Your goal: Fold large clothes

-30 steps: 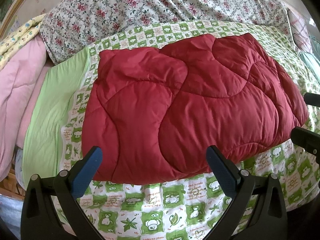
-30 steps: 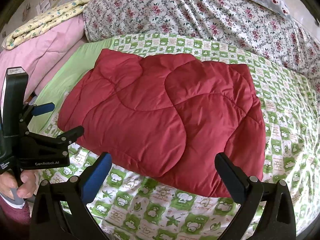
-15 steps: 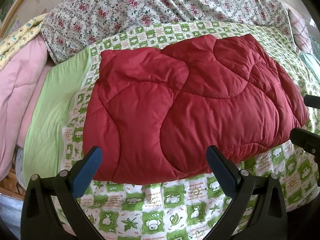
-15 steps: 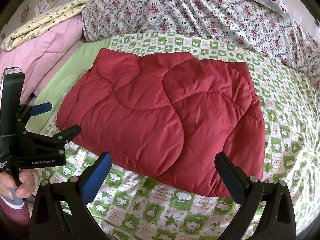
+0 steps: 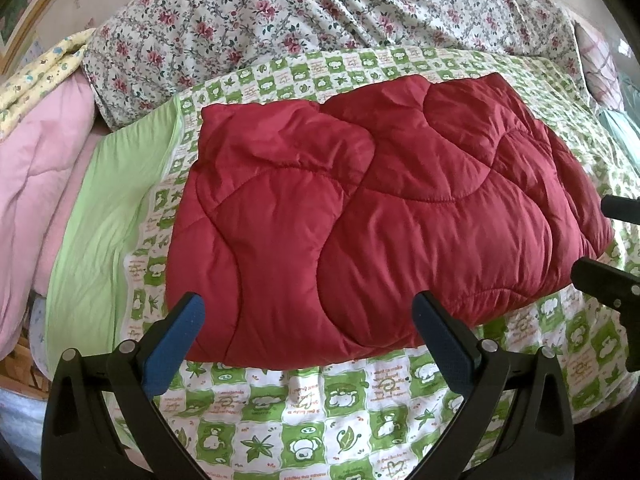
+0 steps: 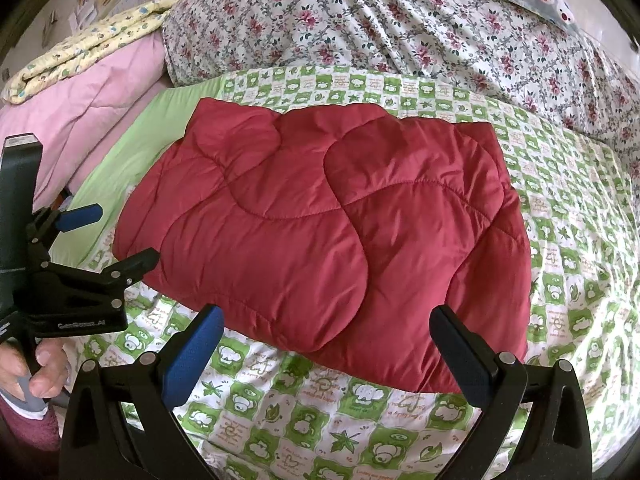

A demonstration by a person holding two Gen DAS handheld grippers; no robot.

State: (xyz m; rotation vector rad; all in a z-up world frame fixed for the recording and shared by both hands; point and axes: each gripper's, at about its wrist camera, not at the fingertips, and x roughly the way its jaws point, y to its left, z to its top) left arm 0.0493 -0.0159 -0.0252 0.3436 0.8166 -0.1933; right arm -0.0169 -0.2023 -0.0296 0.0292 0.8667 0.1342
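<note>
Both grippers stood with fingers wide apart and nothing between them. The left gripper sat low in the left wrist view, its blue pads framing the near edge of the quilt without touching it. The right gripper sat likewise at the bottom of the right wrist view, short of the quilt's near right corner. Judged from this, the tools were held back and level along the near edge, either to check a finished fold or to line up for another one.

The quilt was red, padded, stitched in wavy lines, and lay as a thick rectangular bundle across the middle of both views. Layered edges showed at its right end, so it appeared already folded at least once. Its surface was puffy with shallow creases; no loose flap was seen.

It rested on a green checked sheet. A floral cover was heaped along the top of the frame, and pink bedding lay at the left.
</note>
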